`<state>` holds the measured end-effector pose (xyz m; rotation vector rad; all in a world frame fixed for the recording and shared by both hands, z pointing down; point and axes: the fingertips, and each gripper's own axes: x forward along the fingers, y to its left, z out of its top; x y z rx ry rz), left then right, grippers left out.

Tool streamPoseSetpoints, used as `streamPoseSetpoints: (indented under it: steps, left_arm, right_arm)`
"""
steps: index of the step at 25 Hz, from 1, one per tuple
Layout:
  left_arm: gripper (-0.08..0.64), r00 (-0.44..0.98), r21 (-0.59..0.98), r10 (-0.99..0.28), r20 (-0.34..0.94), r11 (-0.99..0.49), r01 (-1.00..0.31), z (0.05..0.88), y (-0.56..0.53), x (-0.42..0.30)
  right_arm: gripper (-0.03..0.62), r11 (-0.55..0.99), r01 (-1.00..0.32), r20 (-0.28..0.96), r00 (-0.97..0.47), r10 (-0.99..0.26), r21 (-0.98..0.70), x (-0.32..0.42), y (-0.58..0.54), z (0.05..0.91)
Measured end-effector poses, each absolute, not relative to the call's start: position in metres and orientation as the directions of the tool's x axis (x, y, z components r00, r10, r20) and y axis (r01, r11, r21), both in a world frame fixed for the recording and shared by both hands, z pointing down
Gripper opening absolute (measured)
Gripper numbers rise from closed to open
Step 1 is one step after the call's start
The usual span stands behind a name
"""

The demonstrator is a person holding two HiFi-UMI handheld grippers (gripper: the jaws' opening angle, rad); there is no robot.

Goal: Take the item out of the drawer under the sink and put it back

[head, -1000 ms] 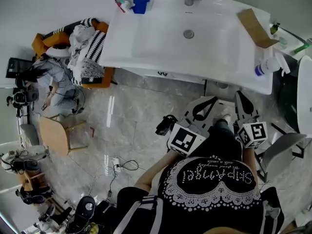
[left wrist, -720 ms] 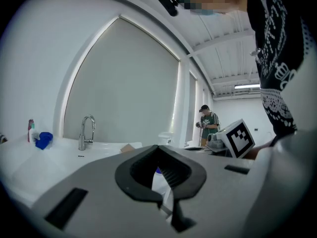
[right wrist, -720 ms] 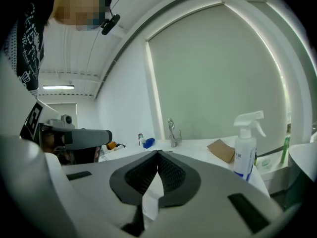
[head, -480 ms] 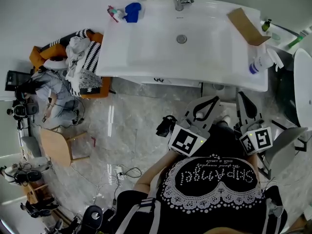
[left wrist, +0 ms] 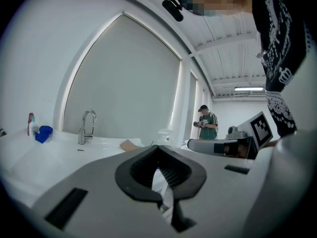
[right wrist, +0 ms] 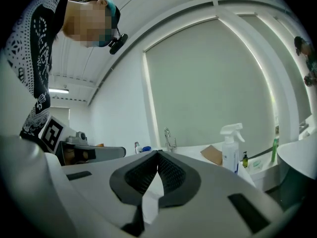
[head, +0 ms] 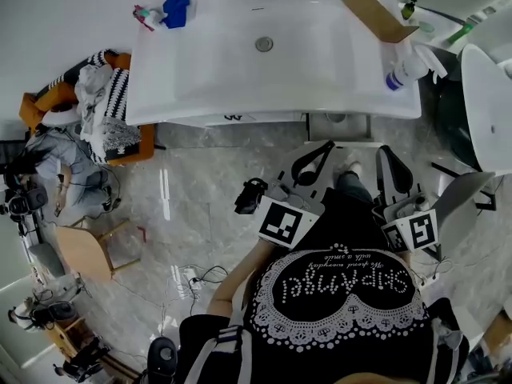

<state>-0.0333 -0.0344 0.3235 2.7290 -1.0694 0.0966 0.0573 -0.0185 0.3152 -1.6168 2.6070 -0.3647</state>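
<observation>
Sink [head: 208, 62] beyond left gripper [head: 326, 146] and right gripper [head: 385, 150]; jaws together, apparently empty

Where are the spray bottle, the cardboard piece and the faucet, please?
spray bottle [head: 398, 77], head view, its body
cardboard piece [head: 374, 10], head view, its middle
faucet [left wrist: 82, 129], left gripper view, its upright stem

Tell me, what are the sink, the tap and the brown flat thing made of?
Sink: smooth, glossy white, probably ceramic, though it could be resin.
Tap: shiny silver with bright reflections, so it looks like polished metal.
Brown flat thing: thin, matte tan sheet, likely cardboard.
</observation>
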Motion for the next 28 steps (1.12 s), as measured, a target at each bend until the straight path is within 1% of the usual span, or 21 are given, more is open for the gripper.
streamPoseSetpoints:
  steps: [5, 10, 15, 28]
  left_arm:
    - [0.003, 0.757, 0.166, -0.619, 0.208, -0.740, -0.651, 0.335, -0.030, -0.025]
    - [0.003, 0.789, 0.128, -0.574, 0.218, -0.785, -0.606, 0.334, -0.024, -0.020]
    - [0.003, 0.776, 0.114, -0.597, 0.203, -0.773, -0.624, 0.332, -0.027, -0.024]
    - [0.003, 0.771, 0.127, -0.611, 0.178, -0.763, -0.634, 0.328, -0.027, -0.023]
  right_arm:
    - [0.018, 0.425, -0.876, 0.089, -0.453, -0.887, -0.229, 0.056, -0.009, 0.320]
    - [0.018, 0.492, -0.849, 0.109, -0.517, -0.849, -0.194, 0.029, -0.008, 0.322]
    - [0.018, 0.511, -0.839, 0.119, -0.536, -0.836, -0.187, 0.024, -0.008, 0.322]
    - [0.018, 0.495, -0.852, 0.130, -0.518, -0.846, -0.172, 0.032, -0.005, 0.322]
